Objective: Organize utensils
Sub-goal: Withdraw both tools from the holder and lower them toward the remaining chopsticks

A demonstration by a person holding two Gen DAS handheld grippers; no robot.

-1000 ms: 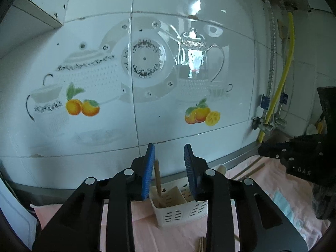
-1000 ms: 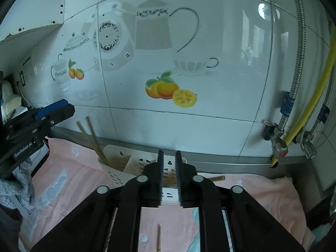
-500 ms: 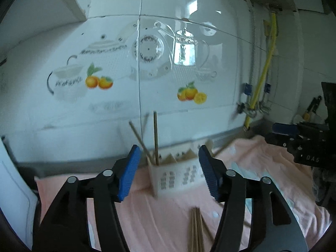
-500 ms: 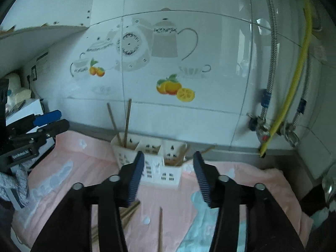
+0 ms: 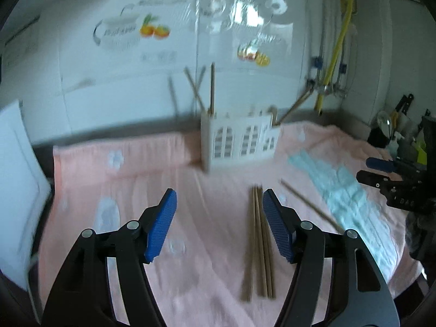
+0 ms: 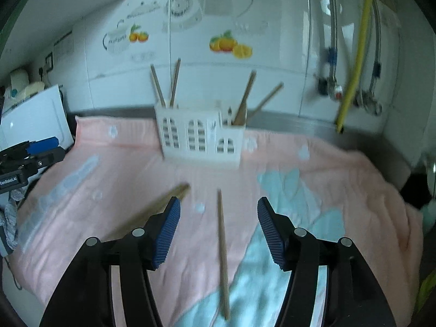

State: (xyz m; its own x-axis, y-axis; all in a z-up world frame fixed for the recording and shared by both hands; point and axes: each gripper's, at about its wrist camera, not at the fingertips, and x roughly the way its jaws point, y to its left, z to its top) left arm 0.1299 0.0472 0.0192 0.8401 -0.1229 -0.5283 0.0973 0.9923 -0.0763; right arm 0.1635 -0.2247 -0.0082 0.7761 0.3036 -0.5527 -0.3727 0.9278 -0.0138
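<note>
Both grippers empty, fingers spread wide. Left gripper (image 5: 219, 227) hovers over the pink towel-covered worktop (image 5: 136, 169); a bundle of loose wooden chopsticks (image 5: 257, 248) lies just inside its right finger. Right gripper (image 6: 218, 234) hovers over a single wooden chopstick (image 6: 222, 248), which lies between its fingers. White slotted plastic utensil caddy (image 6: 200, 136) stands near the tiled wall, well apart from both, with several chopsticks upright or leaning in its compartments.

Risks, judged: thin sticks on soft cloth may roll or sink, so the fingers could snag towel. The left bundle sits off-centre; closing could scatter it or pinch only one stick.
</note>
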